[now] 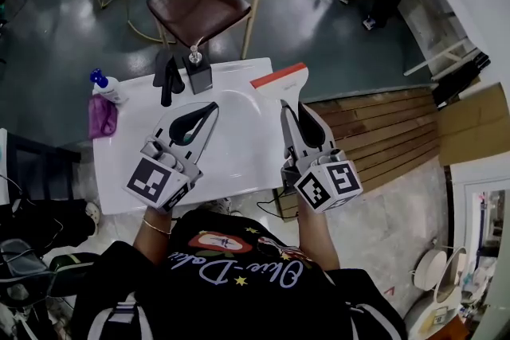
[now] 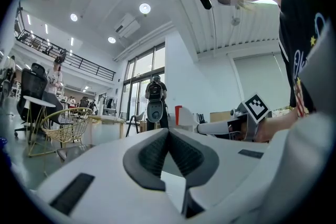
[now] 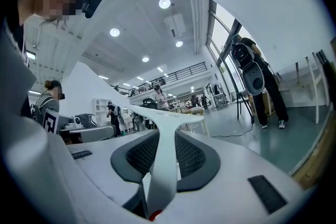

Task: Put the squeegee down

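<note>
We held the squeegee (image 1: 280,79) by its white handle, clamped between the fingers of our right gripper (image 1: 287,109). The right gripper view showed both pads pressed on the handle, with the blade crosswise out in front. It hung level above the far right corner of the white desk (image 1: 239,151), its red-edged blade close to the desk's rim and, as far as we could judge, not resting on anything. Our left gripper (image 1: 213,106) hovered over the middle of the desk with its fingers closed together and nothing between them, well apart from the squeegee.

We judged the step in hand to be the carry to the drop spot; the squeegee was not yet down. The next move called for bringing the right gripper inward from the rim and down onto the bare middle of the desk. That spot lay clear of the black pump bottle (image 1: 197,69) at the far side and the purple cloth (image 1: 102,117) at the left. Once blade and handle both rested flat, the fingers would need to part and draw back along the handle.
</note>
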Demonstrator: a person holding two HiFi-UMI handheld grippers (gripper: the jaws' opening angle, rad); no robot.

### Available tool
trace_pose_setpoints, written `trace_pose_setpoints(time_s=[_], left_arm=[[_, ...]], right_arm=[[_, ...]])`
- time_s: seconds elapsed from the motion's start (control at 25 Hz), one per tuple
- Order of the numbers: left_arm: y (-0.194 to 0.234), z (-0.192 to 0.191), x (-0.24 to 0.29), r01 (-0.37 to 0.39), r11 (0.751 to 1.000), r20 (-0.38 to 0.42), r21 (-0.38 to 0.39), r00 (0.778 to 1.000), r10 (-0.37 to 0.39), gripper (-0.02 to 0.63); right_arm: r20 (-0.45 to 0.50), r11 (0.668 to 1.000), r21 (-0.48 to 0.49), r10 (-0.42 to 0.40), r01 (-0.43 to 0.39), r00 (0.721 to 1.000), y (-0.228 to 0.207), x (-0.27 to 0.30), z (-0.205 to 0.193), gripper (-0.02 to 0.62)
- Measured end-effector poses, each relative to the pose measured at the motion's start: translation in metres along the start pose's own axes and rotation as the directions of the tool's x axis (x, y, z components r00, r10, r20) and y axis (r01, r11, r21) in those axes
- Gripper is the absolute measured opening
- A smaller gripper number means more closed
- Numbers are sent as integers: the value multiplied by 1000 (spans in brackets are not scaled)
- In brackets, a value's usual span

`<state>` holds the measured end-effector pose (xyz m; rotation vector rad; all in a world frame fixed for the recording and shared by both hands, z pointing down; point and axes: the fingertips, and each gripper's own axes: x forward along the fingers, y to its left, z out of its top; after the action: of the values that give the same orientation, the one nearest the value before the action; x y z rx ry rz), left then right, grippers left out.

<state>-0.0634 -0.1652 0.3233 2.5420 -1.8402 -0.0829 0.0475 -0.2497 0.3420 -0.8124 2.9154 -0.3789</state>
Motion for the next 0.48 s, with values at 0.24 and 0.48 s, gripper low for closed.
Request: trace_pose_setpoints(time_s=[0.24,0.48], left_arm=[[14,-9,-1,-49,999,-50,9,998,50,15],[21,-11,-1,-59,998,-55,8,997,59,15]], right_arm=[[-16,1000,-6,10,-10,1000,-3,13,-4,84],[-31,1000,-12,14,-15,999,-7,23,-8,84]])
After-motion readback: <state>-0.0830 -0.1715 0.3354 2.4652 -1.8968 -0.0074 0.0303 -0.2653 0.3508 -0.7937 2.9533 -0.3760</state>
